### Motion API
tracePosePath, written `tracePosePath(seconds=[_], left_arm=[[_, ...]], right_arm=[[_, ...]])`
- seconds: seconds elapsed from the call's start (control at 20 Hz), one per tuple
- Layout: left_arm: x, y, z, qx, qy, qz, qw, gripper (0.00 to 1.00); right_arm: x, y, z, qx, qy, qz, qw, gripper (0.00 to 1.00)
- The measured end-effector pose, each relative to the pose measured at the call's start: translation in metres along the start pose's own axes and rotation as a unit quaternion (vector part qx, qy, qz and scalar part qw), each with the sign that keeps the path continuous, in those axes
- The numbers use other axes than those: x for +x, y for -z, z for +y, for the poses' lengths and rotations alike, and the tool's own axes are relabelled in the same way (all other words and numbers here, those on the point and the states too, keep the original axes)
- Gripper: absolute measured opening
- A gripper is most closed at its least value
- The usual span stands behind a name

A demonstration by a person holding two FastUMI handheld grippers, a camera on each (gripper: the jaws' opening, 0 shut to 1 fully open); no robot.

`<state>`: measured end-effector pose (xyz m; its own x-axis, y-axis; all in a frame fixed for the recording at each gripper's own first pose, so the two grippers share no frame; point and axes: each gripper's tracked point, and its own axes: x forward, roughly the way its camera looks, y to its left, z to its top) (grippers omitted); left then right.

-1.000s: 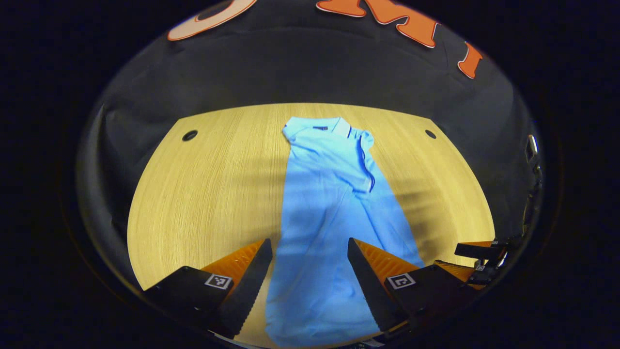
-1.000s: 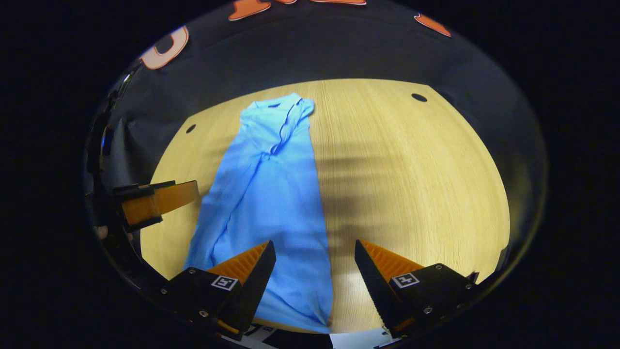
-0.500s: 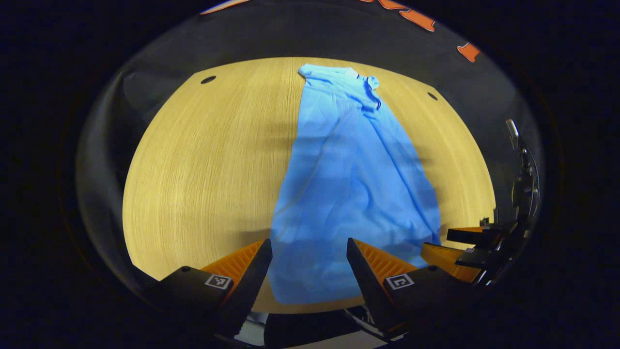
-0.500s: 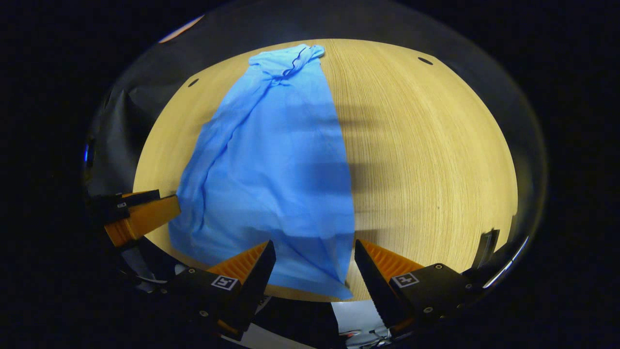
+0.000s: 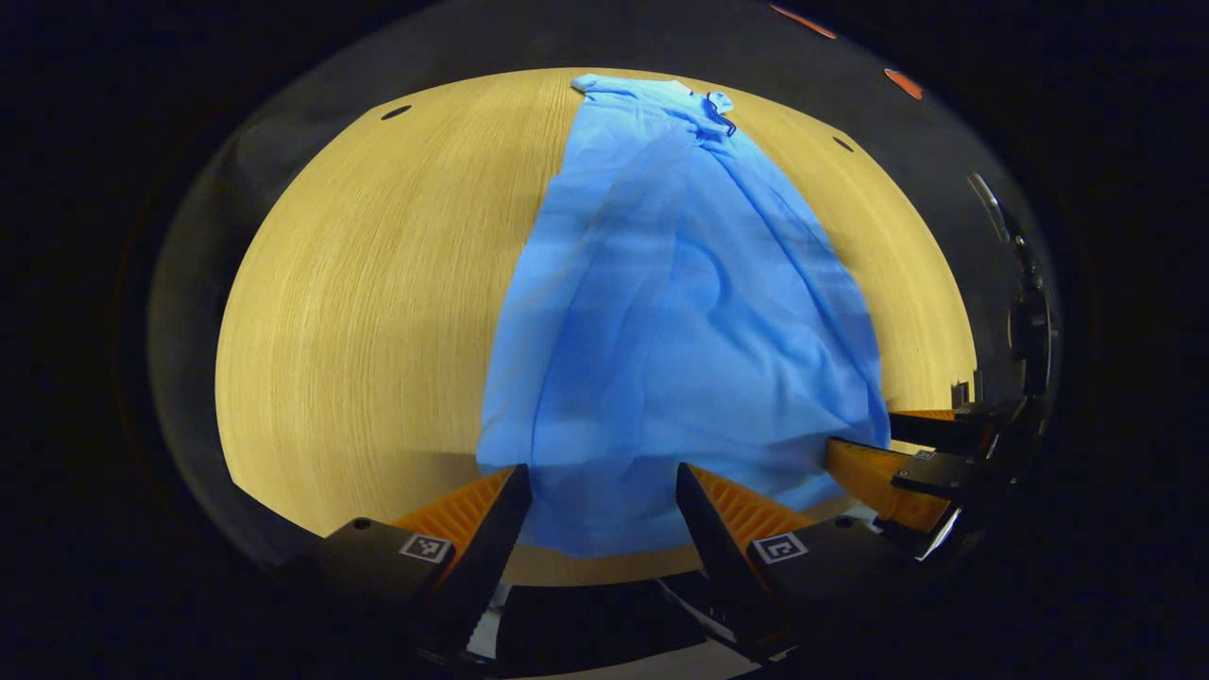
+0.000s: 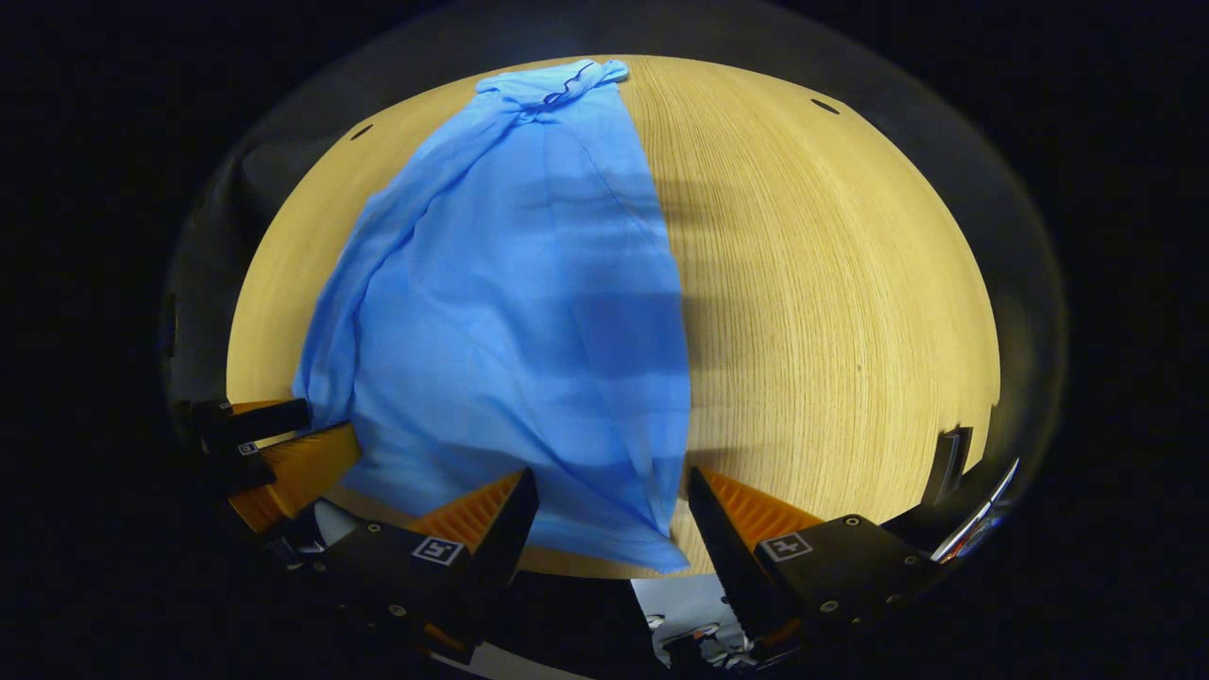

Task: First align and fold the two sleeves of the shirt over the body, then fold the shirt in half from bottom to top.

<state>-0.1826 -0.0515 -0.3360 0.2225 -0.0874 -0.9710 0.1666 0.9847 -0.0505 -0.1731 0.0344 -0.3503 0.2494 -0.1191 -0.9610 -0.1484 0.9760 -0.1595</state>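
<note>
A light blue shirt [image 5: 661,312] lies lengthwise on the wooden table [image 5: 359,312], sleeves folded in over the body, collar at the far end. Its hem lies by the near table edge. My left gripper [image 5: 603,477] is open, above the hem's left part, with cloth seen between its fingers. In the right gripper view the same shirt [image 6: 529,302] has its hem's right corner [image 6: 675,564] between the fingers of my open right gripper [image 6: 612,482]. Each gripper shows in the other's view: the right gripper [image 5: 907,453] at the shirt's right edge, the left gripper [image 6: 283,453] at its left edge.
The table's near edge [image 5: 604,567] runs just beneath both grippers. Small dark holes mark the far corners of the table [image 5: 395,112] [image 6: 824,107]. Bare wood stretches left of the shirt in the left gripper view and right of it in the right gripper view.
Both grippers have pulled back toward the near table edge and tilted down, so the whole shirt and its hem now show. Both stay open.
</note>
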Motion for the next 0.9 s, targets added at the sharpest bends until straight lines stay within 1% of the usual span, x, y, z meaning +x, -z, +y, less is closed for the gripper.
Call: tracePosePath(seconds=[0.05,0.1,0.15,0.2,0.25,0.3,0.35,0.4,0.45,0.5,0.55,0.6,0.65,0.7,0.75,0.8,0.85,0.9], left_arm=[[0.001,0.002,0.0,-0.001,-0.006,-0.001,1.0,0.97],[0.002,0.003,0.0,-0.001,-0.012,-0.004,1.0,0.99],[0.003,0.001,0.001,0.001,-0.018,-0.008,1.0,0.99],[0.004,0.001,0.003,0.005,-0.027,-0.011,1.0,0.98],[0.006,0.001,0.007,0.01,-0.041,-0.011,0.999,0.98],[0.005,0.001,0.006,0.014,-0.043,-0.014,0.999,0.96],[0.005,0.001,0.005,0.016,-0.042,-0.012,0.999,0.93],[0.005,0.0,0.005,0.016,-0.042,-0.014,0.999,0.88],[0.008,-0.001,0.004,0.016,-0.042,-0.013,0.999,0.83],[0.007,-0.001,0.002,0.018,-0.041,-0.014,0.999,0.8],[0.006,-0.004,0.001,0.02,-0.04,-0.02,0.999,0.78],[0.008,-0.003,0.0,0.024,-0.04,-0.017,0.999,0.6],[0.007,-0.006,-0.002,0.035,-0.036,-0.017,0.999,0.43],[0.008,-0.005,-0.003,0.048,-0.03,-0.016,0.998,0.43],[0.011,-0.008,-0.003,0.056,-0.026,-0.023,0.998,0.43],[0.009,-0.008,-0.002,0.038,-0.027,-0.021,0.999,0.27],[0.008,-0.008,-0.004,0.026,-0.023,-0.02,0.999,0.11],[0.009,-0.01,-0.006,0.02,-0.017,-0.019,0.999,0.11]], right_arm=[[0.0,0.001,0.001,-0.004,0.006,0.0,1.0,0.97],[0.0,0.001,0.003,-0.004,0.007,-0.002,1.0,0.96],[0.001,0.002,0.004,-0.001,0.008,-0.002,1.0,0.96],[0.0,0.003,0.006,0.003,0.008,-0.003,1.0,0.89],[-0.001,0.003,0.007,0.003,0.008,-0.004,1.0,0.86],[-0.001,0.005,0.009,0.002,0.008,-0.003,1.0,0.8],[-0.001,0.005,0.01,0.0,0.007,-0.005,1.0,0.82],[-0.001,0.006,0.01,-0.002,0.006,-0.008,1.0,0.67],[-0.001,0.006,0.01,-0.002,0.005,-0.009,1.0,0.67],[-0.001,0.007,0.01,-0.004,0.004,-0.011,1.0,0.5],[-0.002,0.006,0.009,-0.002,0.001,-0.012,1.0,0.42],[-0.001,0.006,0.01,0.001,-0.002,-0.013,1.0,0.33],[-0.001,0.005,0.011,0.007,-0.006,-0.014,1.0,0.28],[-0.001,0.006,0.012,0.012,-0.011,-0.014,1.0,0.19],[-0.001,0.006,0.013,0.016,-0.017,-0.014,1.0,0.13],[-0.001,0.006,0.016,0.019,-0.025,-0.012,0.999,0.07],[-0.002,0.005,0.016,0.02,-0.027,-0.013,0.999,0.06],[-0.002,0.006,0.017,0.019,-0.031,-0.012,0.999,0.04]])
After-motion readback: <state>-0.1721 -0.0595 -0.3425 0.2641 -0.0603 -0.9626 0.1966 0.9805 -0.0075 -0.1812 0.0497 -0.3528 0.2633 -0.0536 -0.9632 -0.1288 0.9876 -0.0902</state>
